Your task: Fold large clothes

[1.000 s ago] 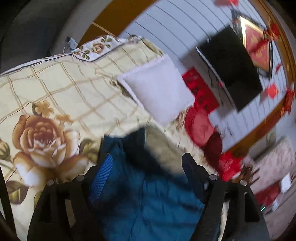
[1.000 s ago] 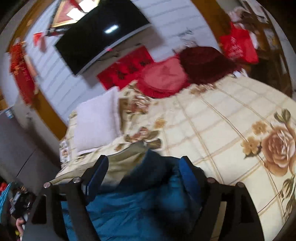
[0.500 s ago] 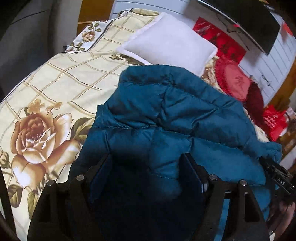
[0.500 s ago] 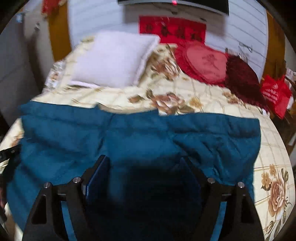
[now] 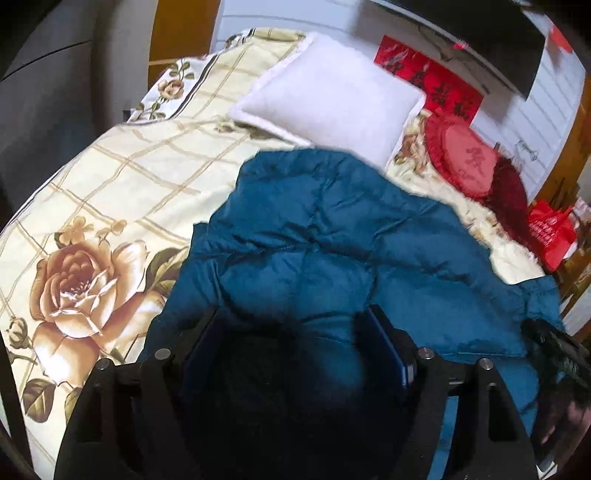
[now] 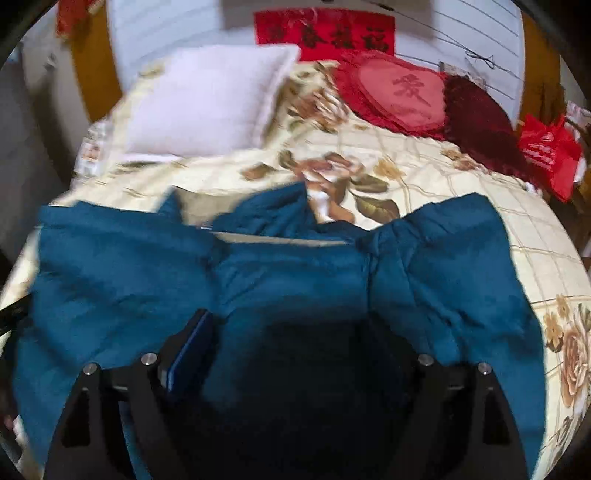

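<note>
A large teal padded jacket [image 5: 332, 240] lies spread across the bed; in the right wrist view [image 6: 295, 266] both sleeves spread out to the sides. My left gripper [image 5: 291, 332] has its fingers wide apart with the jacket's near edge bunched between them. My right gripper [image 6: 291, 332] stands the same way over the jacket's near edge, fabric filling the gap between its fingers. The fingertips are partly buried in dark fabric, so the grip itself is hidden. The other gripper shows at the right edge of the left wrist view [image 5: 554, 350].
The bed has a cream floral quilt [image 5: 110, 192]. A white pillow [image 5: 332, 99] and red heart cushions [image 6: 402, 96] lie at the headboard. A red bag [image 6: 546, 151] sits at the bed's right side. A dark TV [image 5: 461, 33] hangs on the wall.
The jacket, held up close a second ago, has been laid out flat over the bed. Both grippers have tilted down toward the bed and the jacket has spread wider.
</note>
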Motion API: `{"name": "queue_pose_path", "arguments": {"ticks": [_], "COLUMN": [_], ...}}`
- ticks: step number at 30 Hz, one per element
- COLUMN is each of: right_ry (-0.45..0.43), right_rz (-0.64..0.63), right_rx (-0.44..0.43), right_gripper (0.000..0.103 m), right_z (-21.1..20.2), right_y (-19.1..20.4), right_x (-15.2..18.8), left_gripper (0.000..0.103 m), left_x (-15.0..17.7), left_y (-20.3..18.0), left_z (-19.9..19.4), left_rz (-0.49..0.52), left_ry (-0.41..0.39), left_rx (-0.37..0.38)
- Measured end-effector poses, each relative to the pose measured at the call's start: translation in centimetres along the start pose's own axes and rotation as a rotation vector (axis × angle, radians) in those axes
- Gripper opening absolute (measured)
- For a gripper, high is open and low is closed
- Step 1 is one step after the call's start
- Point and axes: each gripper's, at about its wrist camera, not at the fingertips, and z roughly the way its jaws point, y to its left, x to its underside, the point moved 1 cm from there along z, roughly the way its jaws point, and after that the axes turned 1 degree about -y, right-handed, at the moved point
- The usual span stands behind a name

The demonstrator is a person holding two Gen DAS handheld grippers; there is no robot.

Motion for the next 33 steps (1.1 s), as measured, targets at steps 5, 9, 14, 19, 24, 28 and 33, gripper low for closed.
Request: {"name": "queue_pose_path", "arguments": {"ticks": [5, 9, 14, 19, 24, 28, 33], "right_ry": [-0.014, 0.024, 0.044, 0.036, 0.033, -0.011, -0.013], "right_rz": [-0.058, -0.02, 0.0, 0.055, 0.039, 0.034, -0.041], "right_rx": [0.162, 0.182, 0.169, 0.144, 0.191, 0.107, 0.062], "right_gripper": [0.085, 0.087, 0.095, 0.098, 0.098, 0.098, 0.098], "right_z": [-2.5, -0.6, 2.2, 3.4, 1.9, -2.1, -6.1], "right_y": [-3.3, -6.3, -7.1, -8.0, -7.2, -5.7, -3.3], "right_x": [1.0, 1.0, 1.0, 1.1, 1.2, 1.5, 3.5], "left_gripper": [0.075, 0.075, 0.075, 0.075, 0.075, 0.074, 0.073], "left_x": [-1.2, -1.4, -1.0, -1.2, -1.1, -0.7, 0.3], "left_y": [-1.0, -1.8, -2.6, -2.6, -2.6, -2.0, -0.7], "left_z": [-0.4, 1.7, 3.9, 4.6, 4.2, 2.2, -1.7], "left_rz": [0.023, 0.058, 0.114, 0.12, 0.123, 0.133, 0.17], "left_ry": [-0.044, -0.007, 0.003, 0.016, 0.018, 0.006, -0.04], "left_rx": [-0.02, -0.057, -0.115, -0.117, -0.12, -0.129, -0.144]}}
